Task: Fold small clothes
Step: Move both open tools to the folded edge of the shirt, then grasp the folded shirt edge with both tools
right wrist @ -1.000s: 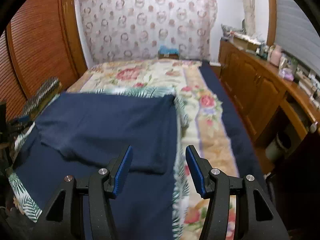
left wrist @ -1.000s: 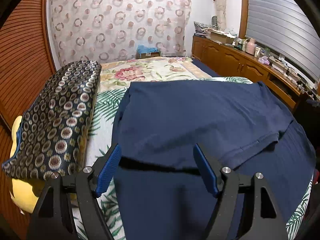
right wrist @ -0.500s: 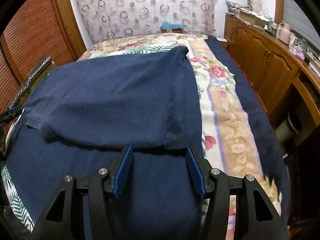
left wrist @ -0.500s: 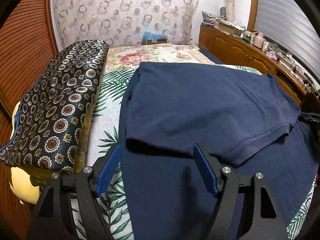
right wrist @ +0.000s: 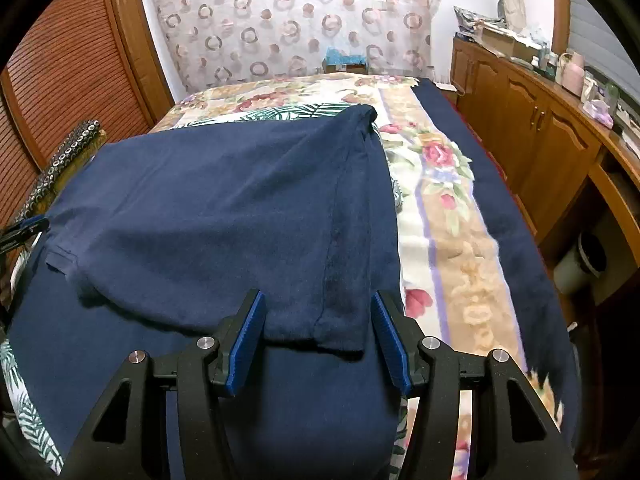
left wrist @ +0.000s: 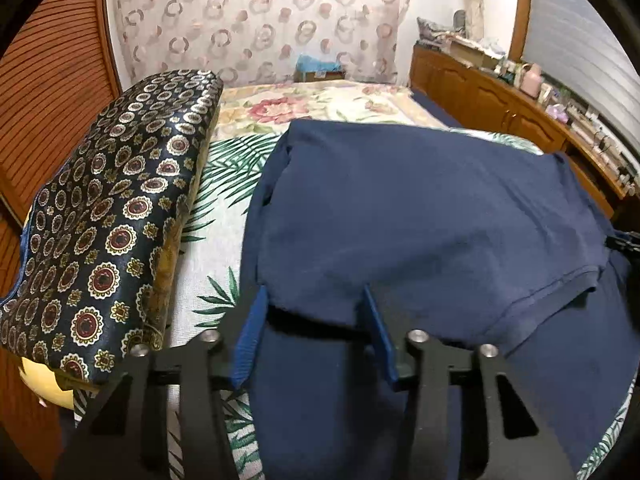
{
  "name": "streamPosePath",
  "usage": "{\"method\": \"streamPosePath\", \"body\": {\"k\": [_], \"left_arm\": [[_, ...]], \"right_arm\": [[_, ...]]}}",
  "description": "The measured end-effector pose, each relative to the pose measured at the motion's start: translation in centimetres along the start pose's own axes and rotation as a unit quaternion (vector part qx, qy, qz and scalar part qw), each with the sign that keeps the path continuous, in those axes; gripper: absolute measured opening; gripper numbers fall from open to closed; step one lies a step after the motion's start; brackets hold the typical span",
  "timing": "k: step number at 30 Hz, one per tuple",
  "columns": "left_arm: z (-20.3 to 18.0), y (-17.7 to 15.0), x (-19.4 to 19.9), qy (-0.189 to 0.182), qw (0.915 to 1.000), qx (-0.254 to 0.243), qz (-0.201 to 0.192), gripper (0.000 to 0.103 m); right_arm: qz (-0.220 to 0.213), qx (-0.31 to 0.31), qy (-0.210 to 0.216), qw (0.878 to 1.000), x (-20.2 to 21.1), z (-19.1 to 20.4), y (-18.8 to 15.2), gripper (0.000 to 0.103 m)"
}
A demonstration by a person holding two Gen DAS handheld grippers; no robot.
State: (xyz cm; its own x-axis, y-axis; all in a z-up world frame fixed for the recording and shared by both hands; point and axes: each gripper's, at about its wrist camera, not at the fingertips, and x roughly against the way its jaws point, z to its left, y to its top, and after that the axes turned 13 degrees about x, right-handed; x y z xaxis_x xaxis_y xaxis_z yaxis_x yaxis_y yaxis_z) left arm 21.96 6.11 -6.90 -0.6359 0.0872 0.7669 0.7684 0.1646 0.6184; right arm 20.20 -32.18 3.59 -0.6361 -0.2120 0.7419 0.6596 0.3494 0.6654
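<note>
A navy blue garment (left wrist: 420, 216) lies spread on the bed, its far half folded toward me over the near half. It also shows in the right wrist view (right wrist: 224, 216). My left gripper (left wrist: 314, 304) is open, its blue pads on either side of the folded layer's near left edge. My right gripper (right wrist: 318, 304) is open, its pads on either side of the folded layer's near right corner with a hem. Nothing is pinched in either gripper.
A patterned dark pillow (left wrist: 108, 216) lies on a yellow cushion left of the garment. The bed has a floral and leaf-print cover (right wrist: 444, 216). Wooden cabinets (right wrist: 536, 136) with clutter on top run along the right. A curtain (left wrist: 260, 20) hangs at the back.
Both grippers have moved forward to the folded layer's near edge. The left jaws have narrowed a little around the edge. The garment has not visibly moved in the last half second.
</note>
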Motion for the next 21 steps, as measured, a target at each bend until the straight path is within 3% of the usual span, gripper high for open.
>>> {"method": "streamPosePath", "body": {"k": [9, 13, 14, 17, 21], "left_arm": [[-0.2, -0.2, -0.4, 0.033, 0.9994, 0.002, 0.006, 0.047], [-0.5, 0.0, -0.7, 0.04, 0.9992, -0.006, 0.002, 0.047], [-0.5, 0.0, -0.7, 0.038, 0.9992, -0.011, 0.001, 0.04], [-0.9, 0.2, -0.6, 0.034, 0.9992, -0.022, 0.001, 0.014], [-1.6, 0.4, -0.2, 0.028, 0.9988, -0.039, -0.007, 0.005]], "right_arm": [[-0.003, 0.025, -0.026, 0.999, 0.2, 1.0, -0.5, 0.053], [-0.003, 0.034, -0.027, 0.999, 0.3, 1.3, -0.3, 0.022], [-0.005, 0.039, -0.026, 0.999, 0.4, 1.3, -0.3, 0.013], [-0.017, 0.049, -0.015, 0.999, 0.8, 1.4, 0.0, 0.008], [-0.034, 0.078, -0.009, 0.996, 1.7, 1.9, 0.3, 0.008]]}}
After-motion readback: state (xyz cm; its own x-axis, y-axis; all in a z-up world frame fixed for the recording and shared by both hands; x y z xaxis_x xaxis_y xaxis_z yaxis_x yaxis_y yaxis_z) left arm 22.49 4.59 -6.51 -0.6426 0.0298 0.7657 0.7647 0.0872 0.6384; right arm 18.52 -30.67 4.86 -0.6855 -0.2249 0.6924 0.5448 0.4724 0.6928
